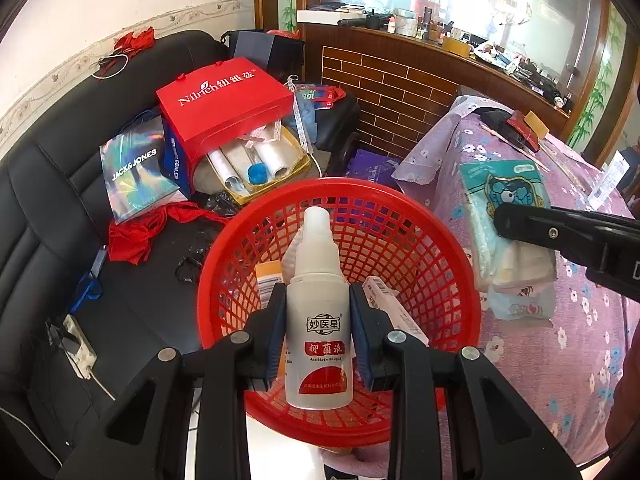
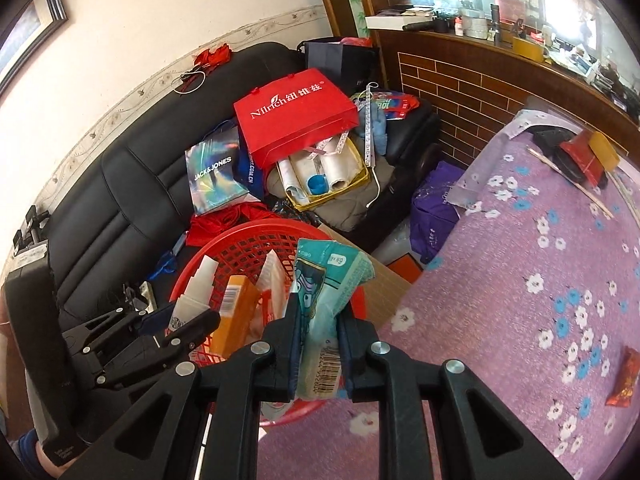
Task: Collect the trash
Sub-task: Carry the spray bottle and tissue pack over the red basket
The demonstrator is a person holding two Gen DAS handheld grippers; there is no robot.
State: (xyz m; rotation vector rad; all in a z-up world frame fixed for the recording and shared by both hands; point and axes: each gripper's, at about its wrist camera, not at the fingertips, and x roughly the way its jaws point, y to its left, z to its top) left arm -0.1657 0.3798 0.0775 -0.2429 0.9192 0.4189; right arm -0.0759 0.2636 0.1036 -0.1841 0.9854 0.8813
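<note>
My left gripper (image 1: 318, 308) is shut on a white spray bottle (image 1: 318, 320) with a red label, held upright over the red mesh basket (image 1: 420, 248). The basket holds an orange box (image 1: 269, 276) and a white carton (image 1: 394, 312). My right gripper (image 2: 319, 320) is shut on a teal tissue pack (image 2: 324, 292), held by the basket's (image 2: 240, 240) near rim at the table edge. The left gripper (image 2: 168, 328) with the bottle (image 2: 196, 288) shows at the left of the right wrist view. The right gripper's finger (image 1: 560, 236) and the pack (image 1: 504, 208) show at the right of the left wrist view.
A table with a purple floral cloth (image 2: 520, 260) carries a red wrapper (image 2: 622, 380), sticks and a dark case (image 2: 568, 152). A black sofa (image 1: 80, 208) behind the basket is piled with a red Nilrich bag (image 1: 224, 96), a Jack&Jones bag (image 1: 136, 172) and a box of rolls (image 1: 260, 164).
</note>
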